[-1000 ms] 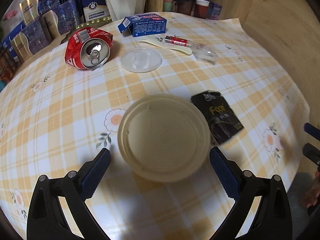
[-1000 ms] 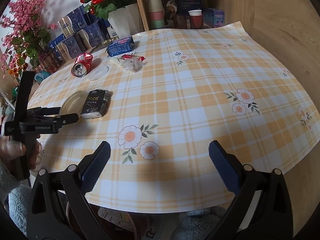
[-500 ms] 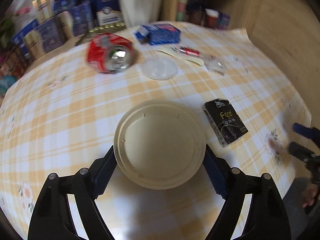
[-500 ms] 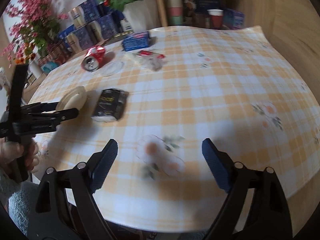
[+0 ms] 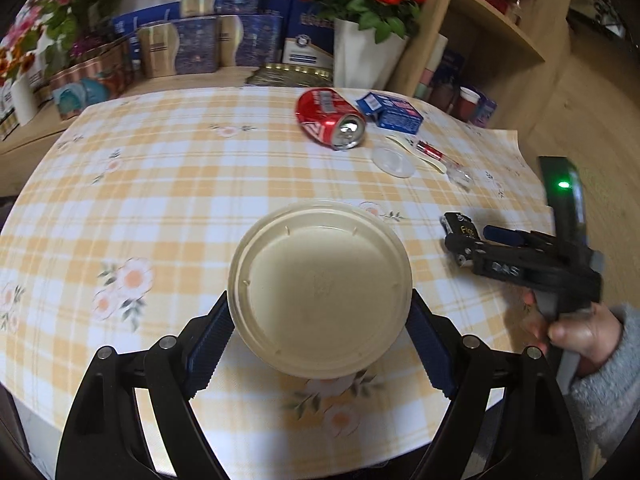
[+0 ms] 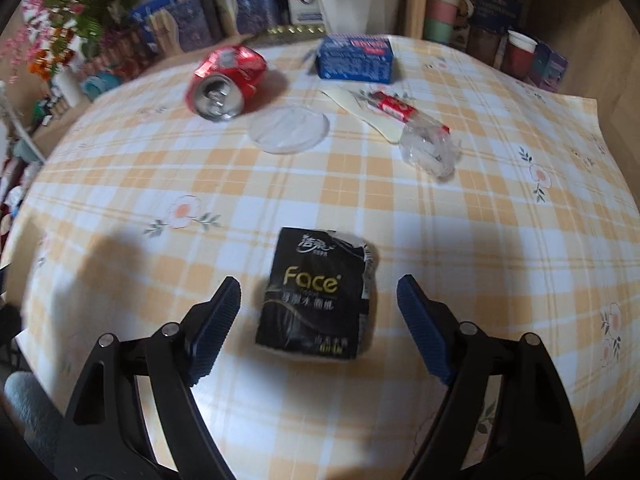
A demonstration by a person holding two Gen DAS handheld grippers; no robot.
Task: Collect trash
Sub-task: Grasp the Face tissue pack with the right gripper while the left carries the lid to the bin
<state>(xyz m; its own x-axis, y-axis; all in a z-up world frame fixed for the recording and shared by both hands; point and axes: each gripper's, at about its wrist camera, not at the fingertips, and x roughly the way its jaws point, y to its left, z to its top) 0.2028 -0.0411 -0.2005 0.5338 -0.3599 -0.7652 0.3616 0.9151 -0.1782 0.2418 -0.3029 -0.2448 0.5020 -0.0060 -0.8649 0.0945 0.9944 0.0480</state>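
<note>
My left gripper (image 5: 320,348) is shut on a round cream bowl lid (image 5: 320,288), its blue pads touching the rim on both sides, and the lid looks raised off the checked tablecloth (image 5: 160,184). My right gripper (image 6: 319,328) is open, its jaws on either side of a black "Face" tissue pack (image 6: 318,294) lying on the cloth. The right gripper also shows in the left wrist view (image 5: 464,240), over the pack (image 5: 460,226). Further back lie a crushed red can (image 6: 226,80), a clear lid (image 6: 289,128), a blue carton (image 6: 354,58) and a crumpled clear wrapper (image 6: 428,148).
A cream spoon (image 6: 364,114) and a small red tube (image 6: 394,106) lie by the wrapper. Boxes, flowers and a white vase (image 5: 366,52) line the back edge. Wooden shelves with cups (image 6: 520,54) stand at the right.
My left gripper has closed on the cream lid and lifted it. My right gripper has moved left across the table and now straddles the black tissue pack.
</note>
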